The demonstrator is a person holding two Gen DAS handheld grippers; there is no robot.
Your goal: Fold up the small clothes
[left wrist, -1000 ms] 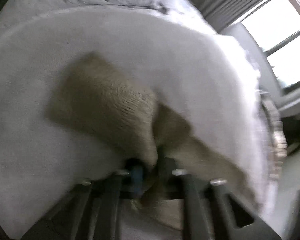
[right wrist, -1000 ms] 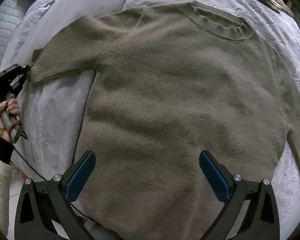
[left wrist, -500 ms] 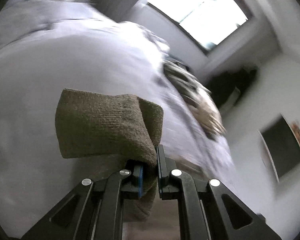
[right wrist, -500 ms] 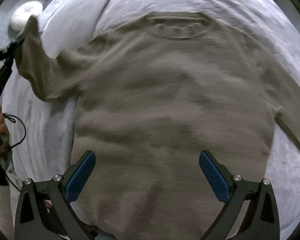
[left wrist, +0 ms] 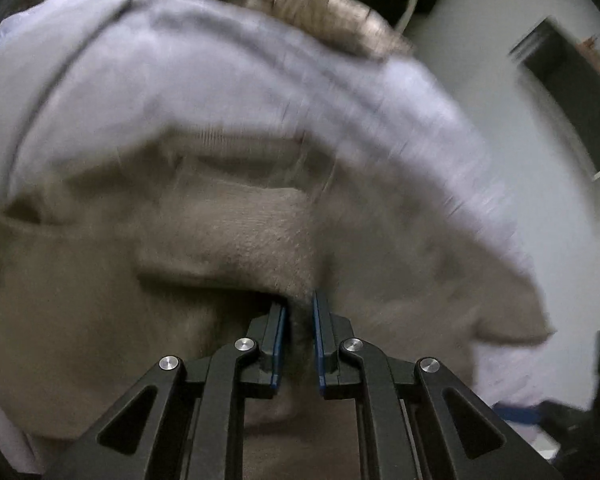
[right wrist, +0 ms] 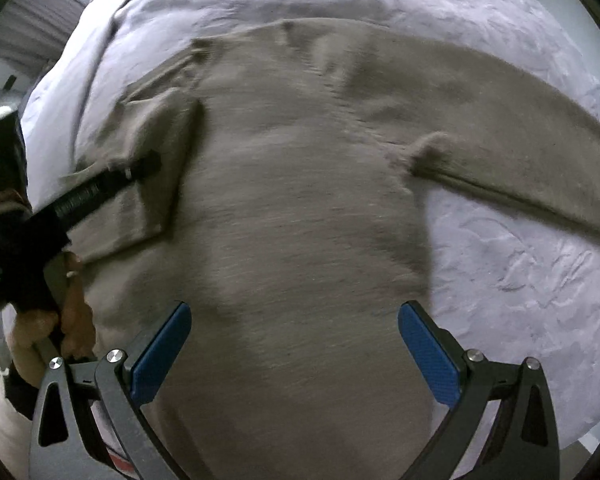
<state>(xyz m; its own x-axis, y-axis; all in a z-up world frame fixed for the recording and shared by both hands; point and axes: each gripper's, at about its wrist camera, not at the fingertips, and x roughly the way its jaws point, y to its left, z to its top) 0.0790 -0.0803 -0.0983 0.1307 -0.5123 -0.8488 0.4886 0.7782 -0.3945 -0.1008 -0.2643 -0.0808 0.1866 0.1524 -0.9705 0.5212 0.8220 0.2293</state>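
A taupe knit sweater (right wrist: 300, 208) lies spread on a pale lavender bed cover (right wrist: 520, 272). Its left sleeve (right wrist: 152, 168) is folded inward over the body. My left gripper (left wrist: 299, 312) is shut on the sleeve's cuff (left wrist: 252, 240) and holds it over the sweater's body; it also shows in the right wrist view (right wrist: 148, 166). The right sleeve (right wrist: 520, 152) stretches out to the right. My right gripper (right wrist: 294, 344) is open and empty above the sweater's lower part. The left wrist view is blurred.
A woven beige throw (left wrist: 332, 12) lies at the bed's far end. A dark screen (left wrist: 572, 92) hangs on the white wall to the right. The person's hand (right wrist: 44, 320) holds the left gripper at the bed's left edge.
My left gripper has carried the sleeve cuff from the bed's left edge up and inward over the sweater's body. The right gripper's view has shifted a little; its jaws stay open.
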